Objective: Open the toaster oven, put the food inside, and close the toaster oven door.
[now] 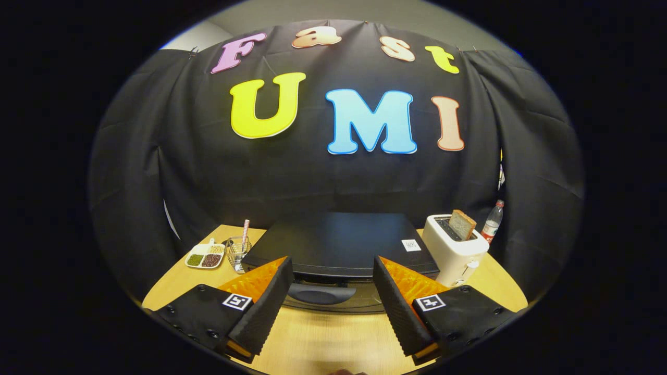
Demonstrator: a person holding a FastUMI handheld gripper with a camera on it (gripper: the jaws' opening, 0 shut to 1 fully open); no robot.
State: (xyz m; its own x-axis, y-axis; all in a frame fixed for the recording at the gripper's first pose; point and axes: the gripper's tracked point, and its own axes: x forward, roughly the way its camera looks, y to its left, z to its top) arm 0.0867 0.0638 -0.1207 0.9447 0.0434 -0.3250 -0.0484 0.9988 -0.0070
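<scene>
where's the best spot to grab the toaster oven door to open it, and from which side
Probably by the dark curved handle along the door's top front edge, under the flat black top of the toaster oven. It sits just ahead of and between the open fingers of the tool, so come from the front and slightly above. It runs crosswise, so the fingers likely need turning to close over and under it.

The worktop (323,338) is pale wood with a smooth, faintly shiny grain; the toaster oven (338,242) has a smooth black top of dull sheen; the toaster (454,252) is glossy white plastic; the tool's (332,271) pads (273,304) look ribbed and matt; the wall is matt cloth.
</scene>
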